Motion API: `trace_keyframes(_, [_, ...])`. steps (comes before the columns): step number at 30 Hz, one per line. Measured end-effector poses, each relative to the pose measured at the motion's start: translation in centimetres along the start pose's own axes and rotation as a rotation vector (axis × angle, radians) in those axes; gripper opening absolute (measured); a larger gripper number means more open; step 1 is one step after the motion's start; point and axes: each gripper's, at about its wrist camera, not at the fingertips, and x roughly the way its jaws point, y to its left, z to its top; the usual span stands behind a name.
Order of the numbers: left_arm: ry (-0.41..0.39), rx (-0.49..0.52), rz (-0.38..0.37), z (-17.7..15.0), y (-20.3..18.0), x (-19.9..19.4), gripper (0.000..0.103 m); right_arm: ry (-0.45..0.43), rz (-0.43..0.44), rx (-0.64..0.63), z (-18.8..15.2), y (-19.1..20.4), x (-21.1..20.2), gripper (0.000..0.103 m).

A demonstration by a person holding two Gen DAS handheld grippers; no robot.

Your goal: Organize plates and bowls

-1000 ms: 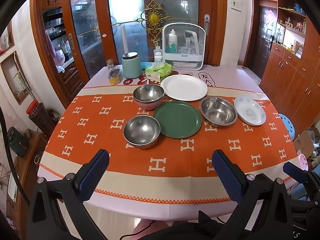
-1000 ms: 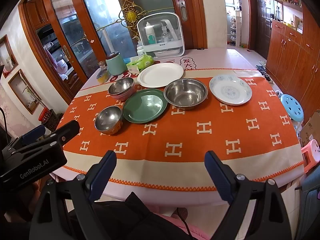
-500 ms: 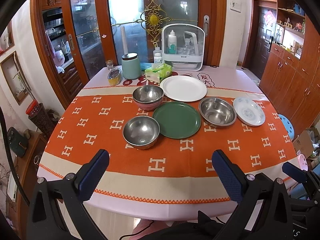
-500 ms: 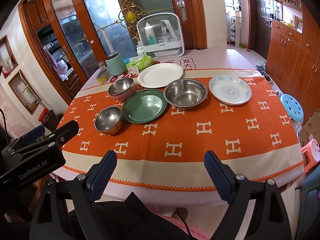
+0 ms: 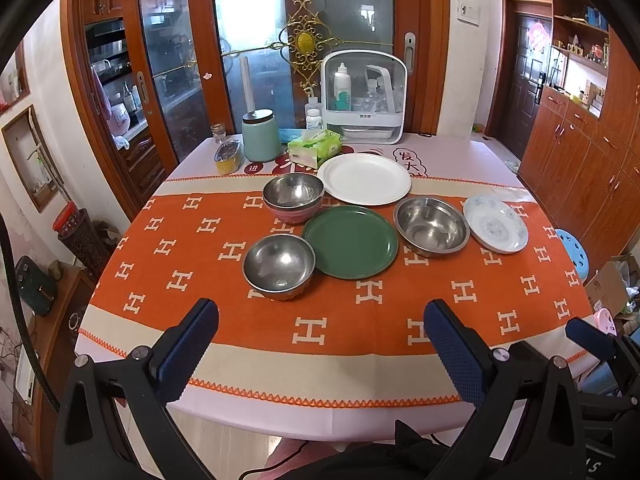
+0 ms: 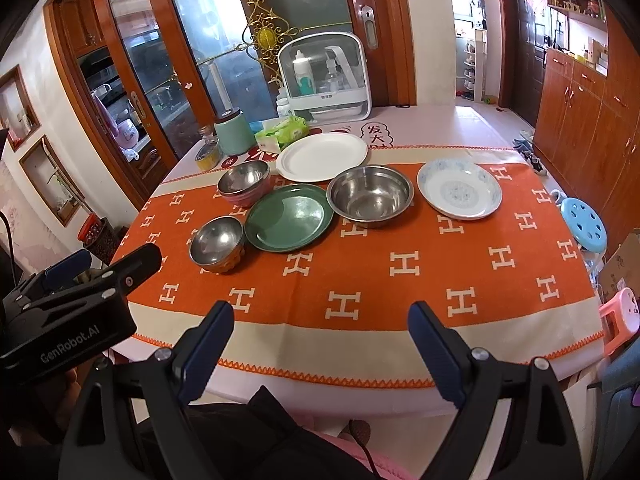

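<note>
While both hand-held grippers hang wide, empty at lower frame, unmoved since a second ago, round green plate (image 5: 351, 241) untouched mid-frame: sorting unstarted.

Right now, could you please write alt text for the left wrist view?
The open left gripper hovers at the near edge of an orange-clothed table, holding nothing. Beyond it sit three steel bowls and three plates: green plate, white plate, patterned plate.

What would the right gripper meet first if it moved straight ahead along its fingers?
Probably the bare orange tablecloth: the open right gripper points down at it, no dish between. Depth is uncertain.
</note>
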Motion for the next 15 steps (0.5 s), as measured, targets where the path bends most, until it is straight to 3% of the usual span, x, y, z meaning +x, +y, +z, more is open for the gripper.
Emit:
trace_keyframes(8, [-0.003, -0.003, 0.003, -0.1, -0.2, -0.1, 0.102, -0.067, 0.002, -0.011, 1.4, -0.7, -0.9, 0.09])
trace_keyframes(11, [-0.008, -0.004, 0.026, 0.9, -1.0, -0.5, 0.102, -0.091, 0.002, 0.003, 2.3, -1.3, -1.1, 0.09])
trace_keyframes(15, [-0.002, -0.018, 0.004, 3.1, -0.9, -0.5, 0.102, -0.146, -0.011, 0.016, 4.1, -2.1, -1.5, 0.09])
